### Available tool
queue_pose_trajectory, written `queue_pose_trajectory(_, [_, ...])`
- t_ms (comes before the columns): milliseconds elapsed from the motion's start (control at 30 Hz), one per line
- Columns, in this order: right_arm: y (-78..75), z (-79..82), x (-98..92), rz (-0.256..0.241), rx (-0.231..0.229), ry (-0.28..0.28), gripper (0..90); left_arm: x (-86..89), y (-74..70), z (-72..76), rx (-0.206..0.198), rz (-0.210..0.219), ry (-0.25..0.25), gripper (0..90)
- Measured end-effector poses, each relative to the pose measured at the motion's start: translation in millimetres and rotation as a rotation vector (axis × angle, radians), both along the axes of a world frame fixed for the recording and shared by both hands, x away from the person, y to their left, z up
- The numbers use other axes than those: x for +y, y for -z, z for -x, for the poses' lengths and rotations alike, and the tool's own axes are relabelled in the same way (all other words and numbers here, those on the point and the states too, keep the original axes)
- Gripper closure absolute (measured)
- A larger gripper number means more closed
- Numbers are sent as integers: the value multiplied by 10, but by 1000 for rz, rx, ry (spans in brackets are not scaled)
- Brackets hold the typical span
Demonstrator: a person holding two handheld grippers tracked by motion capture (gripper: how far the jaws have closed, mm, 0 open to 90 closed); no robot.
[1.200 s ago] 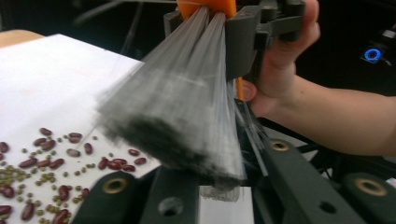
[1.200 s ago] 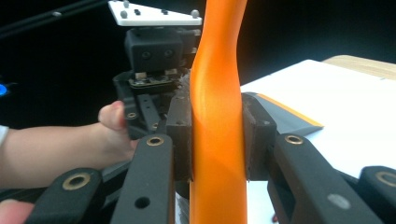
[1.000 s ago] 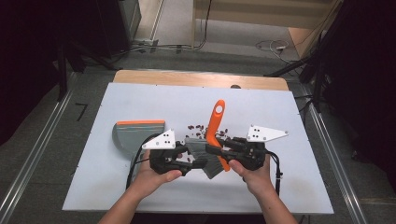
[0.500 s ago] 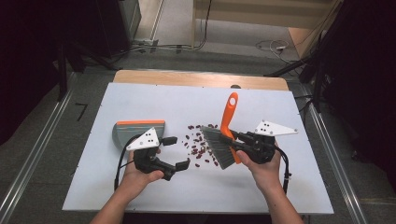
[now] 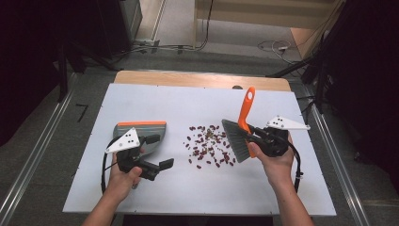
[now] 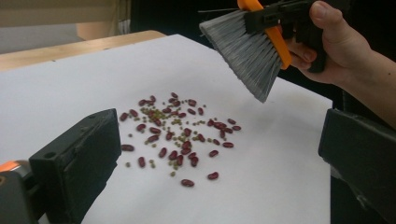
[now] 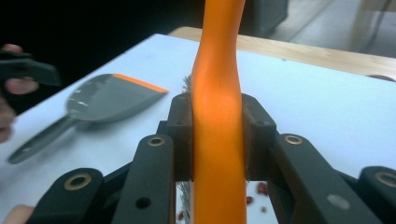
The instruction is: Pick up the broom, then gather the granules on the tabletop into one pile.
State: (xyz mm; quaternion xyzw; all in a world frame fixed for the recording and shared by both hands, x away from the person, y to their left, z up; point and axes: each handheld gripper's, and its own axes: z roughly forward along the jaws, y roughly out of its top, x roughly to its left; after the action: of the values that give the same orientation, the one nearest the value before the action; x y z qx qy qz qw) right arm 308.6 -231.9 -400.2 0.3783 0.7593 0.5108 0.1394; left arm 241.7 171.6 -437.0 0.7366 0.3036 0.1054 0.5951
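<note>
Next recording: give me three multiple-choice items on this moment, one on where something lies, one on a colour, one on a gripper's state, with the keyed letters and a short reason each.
1. Where does the grey plastic dustpan with the orange lip lie?
A. On the white table, on the left gripper's side of the beans
B. On the floor
C. On top of the beans

2. What colour is the handle of the grey-bristled hand brush?
A. Blue
B. Orange
C. Green

3. How does the left gripper stand?
A. Shut on the dustpan
B. Shut on the brush
C. Open, holding nothing

Answers:
1 A, the high view shows it flat on the table, left of the scattered red and green beans.
2 B, the handle is orange between the right gripper's jaws.
3 C, the left gripper view shows its jaws wide apart.
</note>
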Motion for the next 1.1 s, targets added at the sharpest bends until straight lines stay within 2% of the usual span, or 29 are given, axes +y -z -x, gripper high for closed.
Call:
queue_pose_trajectory(233, [88, -118, -96, 42, 24, 58, 687, 181, 25, 18, -8, -5, -53, 0])
queue_pose_trajectory(333, [137, -178, -169, 44, 48, 111, 686, 251, 40, 18, -7, -4, -74, 0])
queue_pose_trajectory(400, [150, -195, -183, 51, 52, 121, 686, 290, 52, 20, -5, -6, -85, 0])
queue_pose_trajectory(467, [164, -236, -229, 73, 55, 158, 686, 326, 59, 30, -7, -10, -96, 0])
queue_pose_trajectory(533, [159, -248, -243, 86, 55, 172, 686, 359, 69, 47, -5, -6, -103, 0])
queue_pose_trajectory(600, [141, -280, -265, 128, 52, 192, 686, 384, 86, 67, -4, -11, -111, 0])
queue_pose_trajectory(733, [149, -359, -298, 152, 73, 202, 686, 438, 117, 98, -3, -8, -122, 0])
queue_pose_trajectory(900, [204, -457, -235, 200, 104, 203, 686, 505, 117, 120, -21, 0, -133, 0])
queue_pose_trajectory(1100, [196, -587, -138, 291, 116, 224, 686, 551, 106, 141, -35, -8, -147, 0])
